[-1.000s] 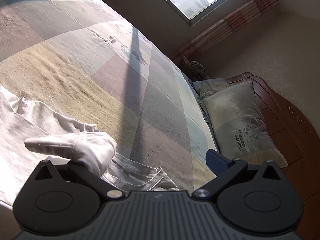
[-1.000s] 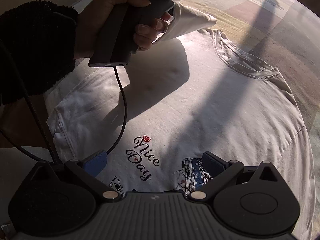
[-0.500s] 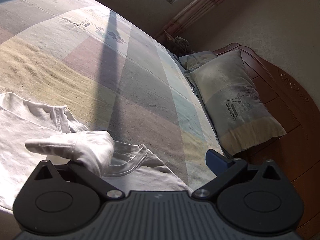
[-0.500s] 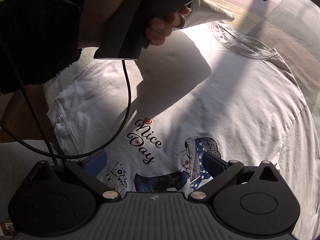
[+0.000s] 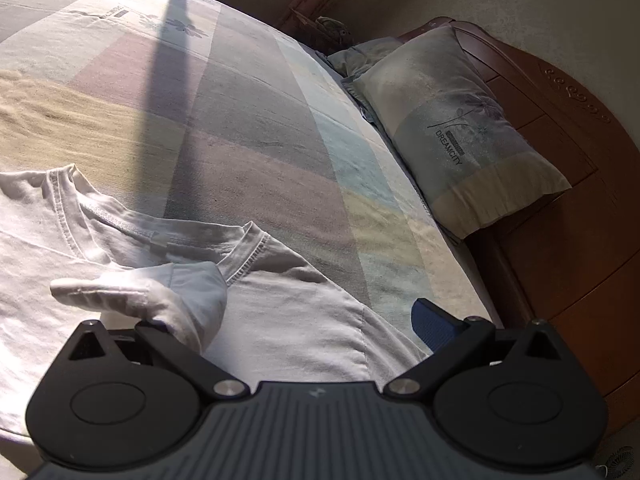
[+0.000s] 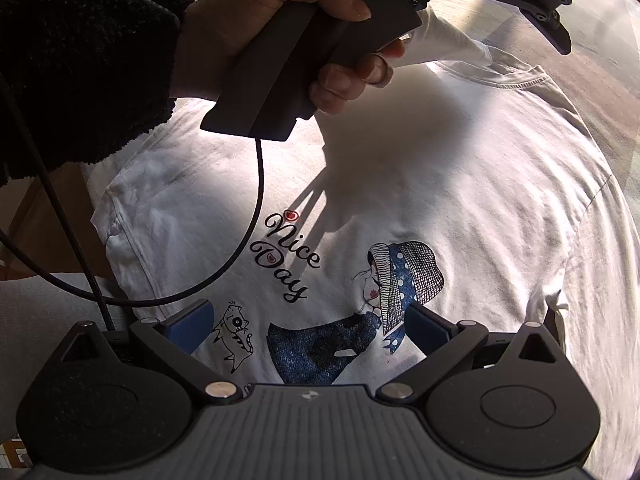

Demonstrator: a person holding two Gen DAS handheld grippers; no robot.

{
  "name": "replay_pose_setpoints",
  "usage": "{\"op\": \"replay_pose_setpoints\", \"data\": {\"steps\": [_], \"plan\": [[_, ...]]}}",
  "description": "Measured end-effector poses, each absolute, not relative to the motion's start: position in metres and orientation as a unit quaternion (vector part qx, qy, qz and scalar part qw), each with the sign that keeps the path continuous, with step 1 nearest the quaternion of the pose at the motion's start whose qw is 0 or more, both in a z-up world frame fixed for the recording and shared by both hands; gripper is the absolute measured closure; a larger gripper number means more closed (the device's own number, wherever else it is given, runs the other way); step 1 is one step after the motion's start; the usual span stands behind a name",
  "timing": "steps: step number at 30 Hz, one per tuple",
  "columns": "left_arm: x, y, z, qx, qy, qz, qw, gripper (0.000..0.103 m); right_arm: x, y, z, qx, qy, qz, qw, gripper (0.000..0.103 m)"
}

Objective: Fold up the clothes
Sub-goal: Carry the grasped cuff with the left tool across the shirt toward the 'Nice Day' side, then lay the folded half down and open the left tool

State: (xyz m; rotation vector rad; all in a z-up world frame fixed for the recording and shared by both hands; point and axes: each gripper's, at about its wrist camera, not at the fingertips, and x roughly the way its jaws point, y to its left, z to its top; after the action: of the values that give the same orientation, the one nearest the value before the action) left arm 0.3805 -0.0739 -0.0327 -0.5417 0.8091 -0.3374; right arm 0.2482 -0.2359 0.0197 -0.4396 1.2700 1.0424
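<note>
L wrist view: our left gripper (image 5: 296, 312) has jaws spread, sleeve (image 5: 160, 292) draped over one finger (not pinched). R wrist view: right gripper (image 6: 308, 324) jaws spread above white T-shirt (image 6: 460, 184), flat on bed (image 5: 248, 120). Soft, light fabric; we'd grab hems.

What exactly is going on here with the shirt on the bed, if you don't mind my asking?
A person is folding a white T-shirt spread print-up on a patchwork bedspread. The left gripper has its jaws apart, yet a sleeve is draped over one of them and lifted near the collar. The right gripper hovers open above the printed chest.
</note>
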Motion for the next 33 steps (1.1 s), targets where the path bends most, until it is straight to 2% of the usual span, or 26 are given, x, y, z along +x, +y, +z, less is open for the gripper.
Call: {"op": "replay_pose_setpoints", "data": {"steps": [5, 8, 13, 18, 23, 27, 31, 33], "plan": [[0.379, -0.088, -0.045, -0.227, 0.419, -0.178, 0.861, 0.002, 0.248, -0.241, 0.017, -0.192, 0.564, 0.453, 0.663, 0.0], [0.38, -0.103, -0.051, -0.175, 0.45, -0.189, 0.855, 0.002, 0.248, -0.243, 0.015, -0.189, 0.566, 0.448, 0.665, 0.0], [0.367, -0.141, -0.051, 0.023, 0.464, -0.227, 0.856, 0.002, 0.246, -0.244, 0.013, -0.191, 0.568, 0.444, 0.666, 0.0], [0.35, -0.161, -0.052, 0.158, 0.457, -0.28, 0.83, 0.002, 0.246, -0.248, 0.012, -0.19, 0.568, 0.431, 0.675, 0.0], [0.347, -0.145, -0.048, 0.137, 0.467, -0.281, 0.827, 0.001, 0.247, -0.25, 0.013, -0.176, 0.568, 0.423, 0.684, 0.0], [0.344, -0.158, -0.044, 0.236, 0.425, -0.252, 0.837, 0.001, 0.246, -0.249, 0.009, -0.172, 0.571, 0.417, 0.686, 0.0], [0.351, -0.162, -0.031, 0.177, 0.402, -0.281, 0.853, 0.001, 0.244, -0.247, 0.007, -0.168, 0.575, 0.413, 0.686, 0.0], [0.353, -0.169, -0.037, 0.186, 0.409, -0.291, 0.845, 0.001, 0.242, -0.246, 0.008, -0.167, 0.574, 0.413, 0.687, 0.0]]}}
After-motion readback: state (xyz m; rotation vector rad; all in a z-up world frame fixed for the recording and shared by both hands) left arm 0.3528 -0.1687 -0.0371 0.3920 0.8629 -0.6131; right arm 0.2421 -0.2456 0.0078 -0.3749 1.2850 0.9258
